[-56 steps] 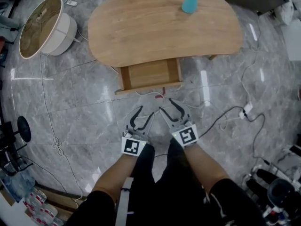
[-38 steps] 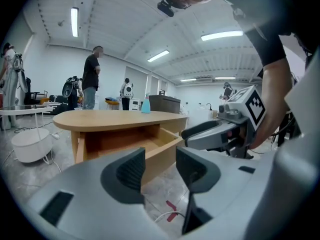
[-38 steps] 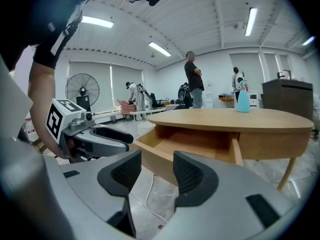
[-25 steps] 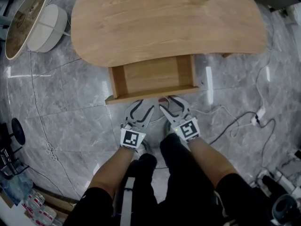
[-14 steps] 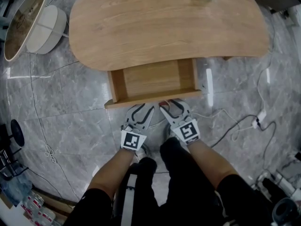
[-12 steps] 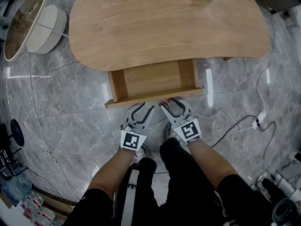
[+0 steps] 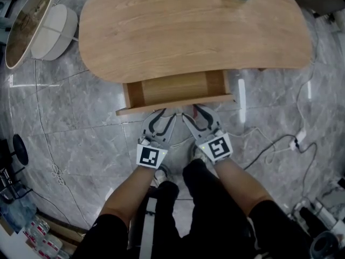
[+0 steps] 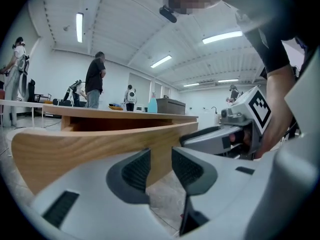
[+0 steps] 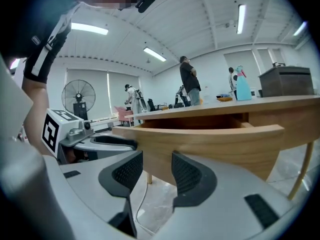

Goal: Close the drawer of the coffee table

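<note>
Your left tool [image 7: 160, 115] and right tool [image 7: 194, 112] sit side by side. Their jaws have just been closing partway but stand apart, with nothing between them. The drawer [image 7: 175, 88] lies straight ahead of both tips, partly out from under the surface [image 7: 188, 31]. Whether the tips touch its front I can't quite tell. It's stiff wood and empty, so likely light. Don't grip it: push on the front panel, one tool either side of centre.
</note>
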A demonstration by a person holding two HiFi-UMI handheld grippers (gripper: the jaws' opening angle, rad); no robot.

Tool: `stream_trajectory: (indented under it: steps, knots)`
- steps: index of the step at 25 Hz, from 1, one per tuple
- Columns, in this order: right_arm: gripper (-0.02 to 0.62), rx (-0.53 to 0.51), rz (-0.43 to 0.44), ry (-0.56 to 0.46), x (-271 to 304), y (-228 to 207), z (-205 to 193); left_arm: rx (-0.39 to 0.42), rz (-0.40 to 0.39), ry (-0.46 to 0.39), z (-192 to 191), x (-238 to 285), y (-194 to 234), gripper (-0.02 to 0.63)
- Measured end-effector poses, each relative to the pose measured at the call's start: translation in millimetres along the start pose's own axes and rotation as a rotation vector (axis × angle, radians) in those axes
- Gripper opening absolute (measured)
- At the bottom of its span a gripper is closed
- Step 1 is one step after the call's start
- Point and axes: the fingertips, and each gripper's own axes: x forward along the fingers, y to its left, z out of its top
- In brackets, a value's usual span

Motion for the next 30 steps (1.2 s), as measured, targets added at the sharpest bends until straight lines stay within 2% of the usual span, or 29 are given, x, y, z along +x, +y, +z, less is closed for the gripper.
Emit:
stream_trajectory:
  steps: [3,14,30]
  knots:
    - [0.179,-0.001,-0.005,-0.004,5.4,-4.7,1.7,-0.025,0.013,-0.004,2.0,5.2,4.7,0.130]
    - [0.179,-0.004,-0.051,0.006,37.8,-39.8,7.5,-0.028,0.070,-0.045,14.1,39.0,36.6,0.129]
    - [0.178,-0.018,-0.059,-0.034,87.3,-77.0,24.3,-0.012,0.092,-0.091,29.1,80.6,78.0,0.129]
